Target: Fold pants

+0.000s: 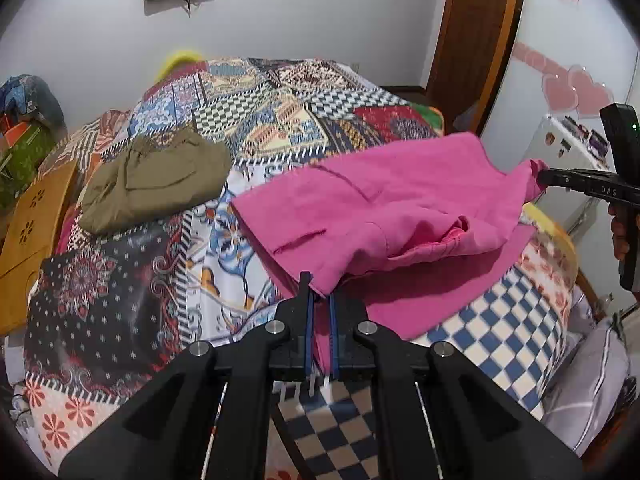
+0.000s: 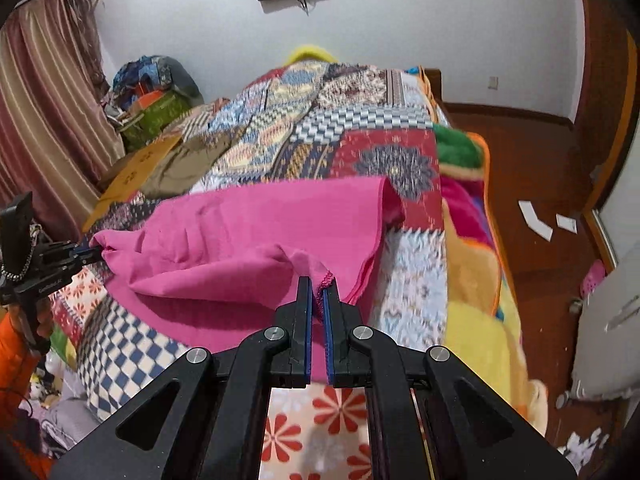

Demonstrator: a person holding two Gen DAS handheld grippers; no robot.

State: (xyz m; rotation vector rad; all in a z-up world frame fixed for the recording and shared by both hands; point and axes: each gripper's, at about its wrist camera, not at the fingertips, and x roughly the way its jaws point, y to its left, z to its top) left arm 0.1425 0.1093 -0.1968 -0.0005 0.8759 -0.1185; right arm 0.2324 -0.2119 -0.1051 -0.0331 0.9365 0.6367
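We had black grippers: left gripper (image 1: 320, 292), right gripper (image 2: 318, 292), with blue finger pads (image 1: 308, 320) and silver pivot screws (image 1: 277, 327); orange sleeve (image 2: 10, 344).

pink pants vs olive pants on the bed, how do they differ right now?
The pink pants are held at two corners, by the left gripper and the right gripper, and partly lifted; the olive pants lie untouched. Pink is spread wide and mid-fold; olive is a compact bundle. Pink sits nearer the grippers, olive farther back. Both rest on the patchwork bedspread.
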